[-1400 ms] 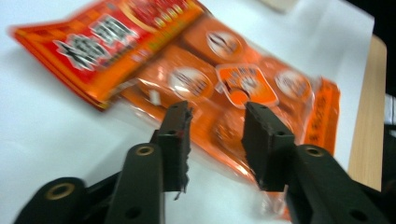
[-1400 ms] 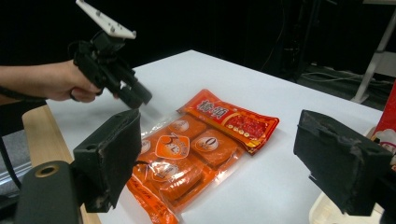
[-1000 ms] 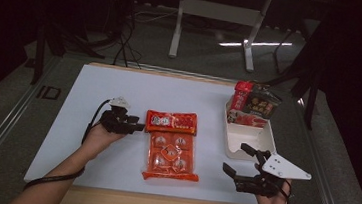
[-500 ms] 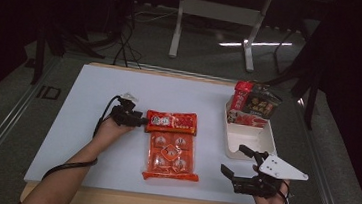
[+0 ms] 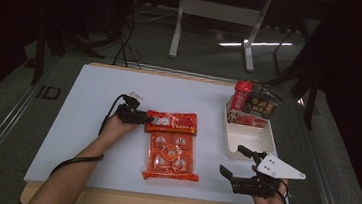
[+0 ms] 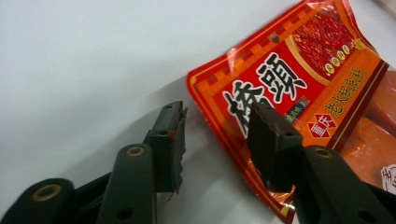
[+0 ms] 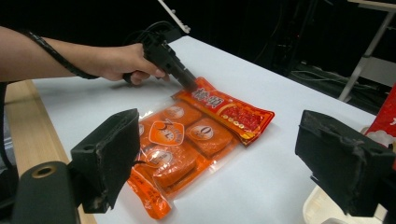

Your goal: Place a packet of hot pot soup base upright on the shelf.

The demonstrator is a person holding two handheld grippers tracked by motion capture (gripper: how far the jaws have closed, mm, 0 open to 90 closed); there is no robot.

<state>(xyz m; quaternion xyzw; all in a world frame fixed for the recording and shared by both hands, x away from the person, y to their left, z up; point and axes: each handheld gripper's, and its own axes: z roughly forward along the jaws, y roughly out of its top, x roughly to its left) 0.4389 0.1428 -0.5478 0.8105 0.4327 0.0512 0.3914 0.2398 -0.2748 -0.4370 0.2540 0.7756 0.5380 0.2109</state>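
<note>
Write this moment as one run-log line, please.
left gripper: closing around red packet corner, not clamped | right gripper: open, idle | white bin: snacks inside

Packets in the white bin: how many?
3 can be told apart, all standing at the far end of the white bin: a red packet at left, a dark packet beside it, a red one in front. More may hide behind.

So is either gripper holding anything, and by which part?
Nothing held: the left gripper straddles the red snack packet at its corner, unclamped; the right gripper is open.
</note>
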